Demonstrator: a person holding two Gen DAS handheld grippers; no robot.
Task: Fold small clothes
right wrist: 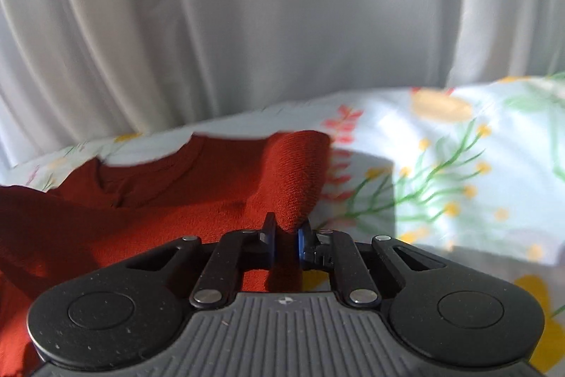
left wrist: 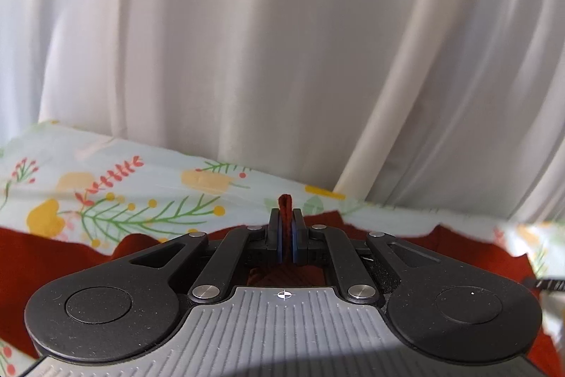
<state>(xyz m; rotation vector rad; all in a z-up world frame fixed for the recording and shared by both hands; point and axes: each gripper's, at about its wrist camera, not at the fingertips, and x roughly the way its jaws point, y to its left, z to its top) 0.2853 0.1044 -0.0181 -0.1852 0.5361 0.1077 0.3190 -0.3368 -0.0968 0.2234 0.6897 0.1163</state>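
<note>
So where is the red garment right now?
The red knit garment lies on the floral sheet before the white curtain, pinched at separate edges by both the left tongs and right tongs.

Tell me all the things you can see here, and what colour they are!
Knitted garment: one, rust red, lying on the floral sheet, an edge pinched in each tool.
Floral sheet: one, pale with yellow, green and pink flowers, spread under the garment.
Curtain: one, white, hanging in folds behind the sheet.
Left tool: one, black with blue pads, shut on a thin fold of the garment.
Right tool: one, black with blue pads, shut on a thicker bunch of the garment's edge.
</note>
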